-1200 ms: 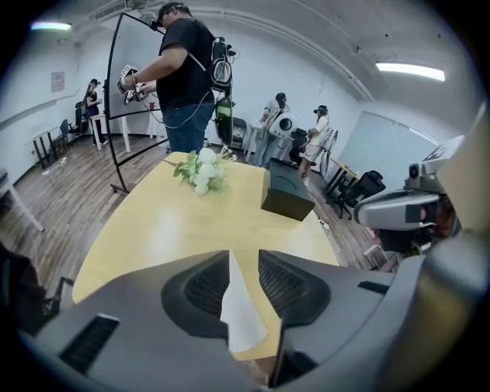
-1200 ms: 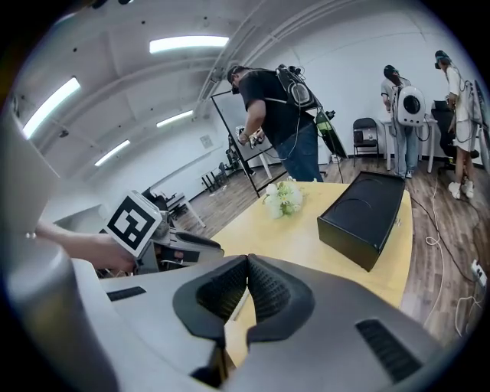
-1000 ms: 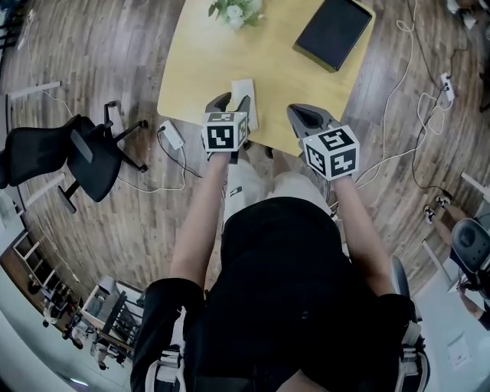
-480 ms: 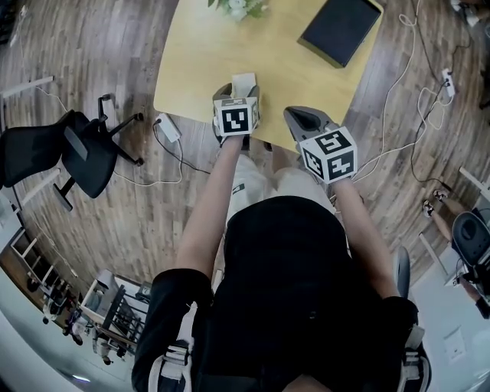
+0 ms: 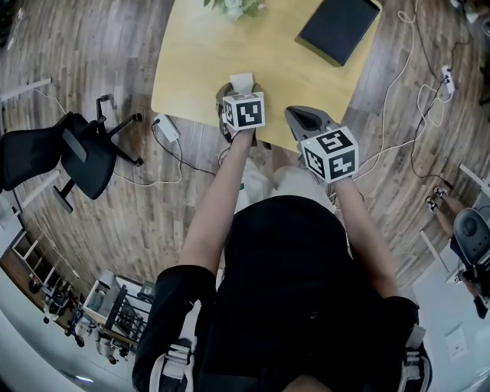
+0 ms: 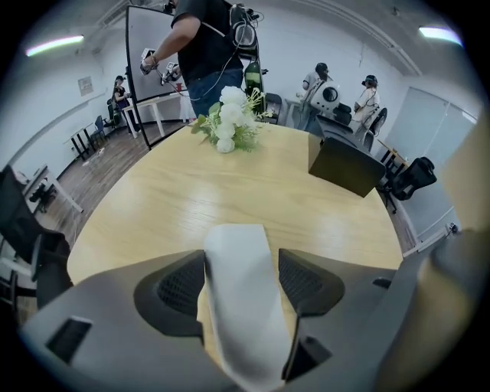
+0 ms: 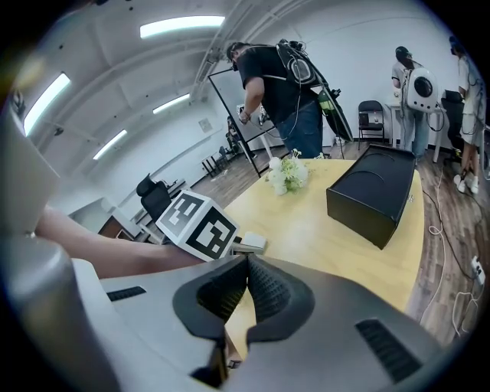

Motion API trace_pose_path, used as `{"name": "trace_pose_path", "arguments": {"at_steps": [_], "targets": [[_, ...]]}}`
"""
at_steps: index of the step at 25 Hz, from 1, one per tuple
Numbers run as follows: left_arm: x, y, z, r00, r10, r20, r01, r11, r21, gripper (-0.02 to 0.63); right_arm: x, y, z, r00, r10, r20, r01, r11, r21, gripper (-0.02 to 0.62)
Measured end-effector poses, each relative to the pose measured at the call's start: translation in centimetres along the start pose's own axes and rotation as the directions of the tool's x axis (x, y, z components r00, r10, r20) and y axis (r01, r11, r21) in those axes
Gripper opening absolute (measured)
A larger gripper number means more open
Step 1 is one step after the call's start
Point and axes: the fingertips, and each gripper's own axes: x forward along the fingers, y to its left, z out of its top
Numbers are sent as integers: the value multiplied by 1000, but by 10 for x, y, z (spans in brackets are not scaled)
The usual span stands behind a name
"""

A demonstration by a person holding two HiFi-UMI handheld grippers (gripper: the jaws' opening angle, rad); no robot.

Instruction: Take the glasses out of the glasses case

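Note:
A white glasses case (image 5: 243, 79) lies shut on the yellow table (image 5: 199, 61) near its front edge. My left gripper (image 5: 240, 90) points steeply down over it. In the left gripper view the case (image 6: 241, 298) runs lengthwise between the two dark pads (image 6: 180, 287) and fills nearly the whole gap. Those jaws have just been opening, with the case between them. My right gripper (image 5: 306, 116) hovers at the table's front edge, to the right of the case, its jaws shut on nothing (image 7: 246, 264). No glasses are visible.
A black box (image 5: 339, 29) sits at the table's far right and a white flower bunch (image 5: 236, 8) at its far edge. A black office chair (image 5: 69, 153) and cables lie on the wooden floor to the left. People stand beyond the table (image 6: 207, 46).
My left gripper has moved forward and down from the table's edge until its jaws straddle the white case. The right gripper has barely shifted.

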Motion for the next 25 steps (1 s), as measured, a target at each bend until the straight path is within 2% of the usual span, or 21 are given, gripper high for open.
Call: {"name": "trace_pose_path", "arguments": {"at_steps": [3, 8, 17, 25], "targets": [[0, 3, 0, 1000, 28, -8, -28, 1000, 4, 288, -2, 0, -1, 1000, 0, 0, 0, 1000, 5, 18], [-3, 4, 0, 1000, -6, -3, 6, 1000, -27, 287, -4, 3, -2, 1000, 2, 4, -2, 1000, 7, 18], [-17, 7, 10, 991, -135, 13, 136, 987, -82, 285, 2, 14, 5, 1000, 6, 15, -6, 1000, 3, 18], [-22, 17, 11, 953, -300, 31, 301, 942, -148, 285, 19, 39, 11, 1000, -3, 2, 3, 1000, 11, 18]]}}
